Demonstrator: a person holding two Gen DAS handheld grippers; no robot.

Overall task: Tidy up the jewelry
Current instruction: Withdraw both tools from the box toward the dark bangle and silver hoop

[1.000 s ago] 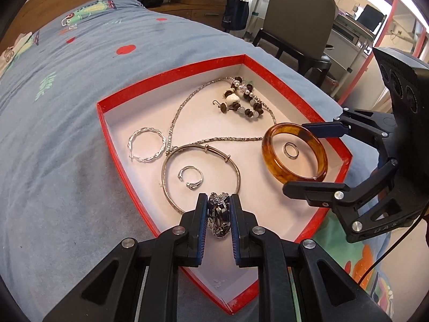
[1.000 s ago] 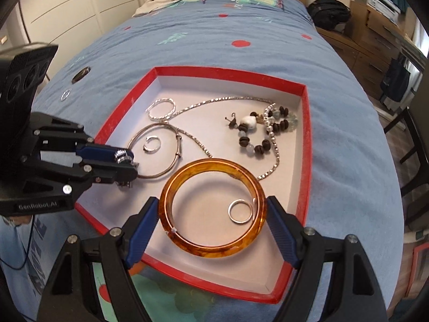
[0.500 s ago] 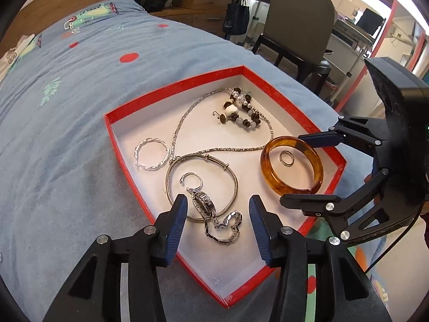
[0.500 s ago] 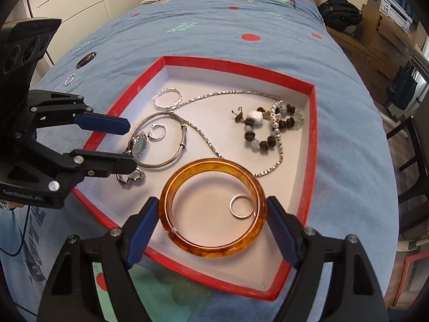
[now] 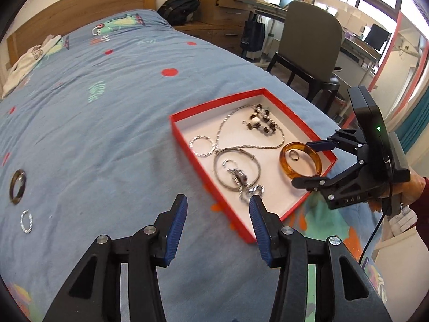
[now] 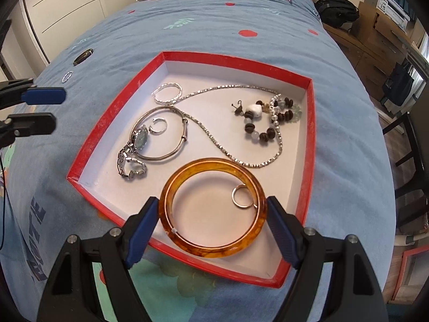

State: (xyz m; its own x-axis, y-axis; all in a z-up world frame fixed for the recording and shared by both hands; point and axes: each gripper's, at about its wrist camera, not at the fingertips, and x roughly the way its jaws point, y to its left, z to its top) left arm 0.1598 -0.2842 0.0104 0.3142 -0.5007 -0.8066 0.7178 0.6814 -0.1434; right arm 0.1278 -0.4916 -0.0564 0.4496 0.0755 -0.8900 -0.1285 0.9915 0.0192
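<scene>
A red box (image 6: pixel 103 122) (image 5: pixel 185 145) with a white floor lies on the blue bedspread. In it are a silver watch (image 6: pixel 132 149) (image 5: pixel 240 181), a silver bangle (image 6: pixel 177 145), an amber bangle (image 6: pixel 211 206) (image 5: pixel 300 159) with a small ring (image 6: pixel 241 197) inside, a chain necklace (image 6: pixel 228 150), a bead bracelet (image 6: pixel 270 120) and a twisted silver hoop (image 6: pixel 166 92). My left gripper (image 5: pixel 217 222) (image 6: pixel 40 110) is open and empty, over the bedspread left of the box. My right gripper (image 6: pixel 211 230) (image 5: pixel 308 163) is open, its fingers either side of the amber bangle.
A dark ring (image 5: pixel 17 189) (image 6: pixel 83 56) and a small silver ring (image 5: pixel 26 221) (image 6: pixel 67 76) lie on the bedspread to the left of the box. A chair (image 5: pixel 311 43) and desk stand beyond the bed's right edge. White clothing (image 5: pixel 32 56) lies near the headboard.
My left gripper opened, let the watch go into the box, then drew back and left out of the box. The right gripper has stayed around the amber bangle.
</scene>
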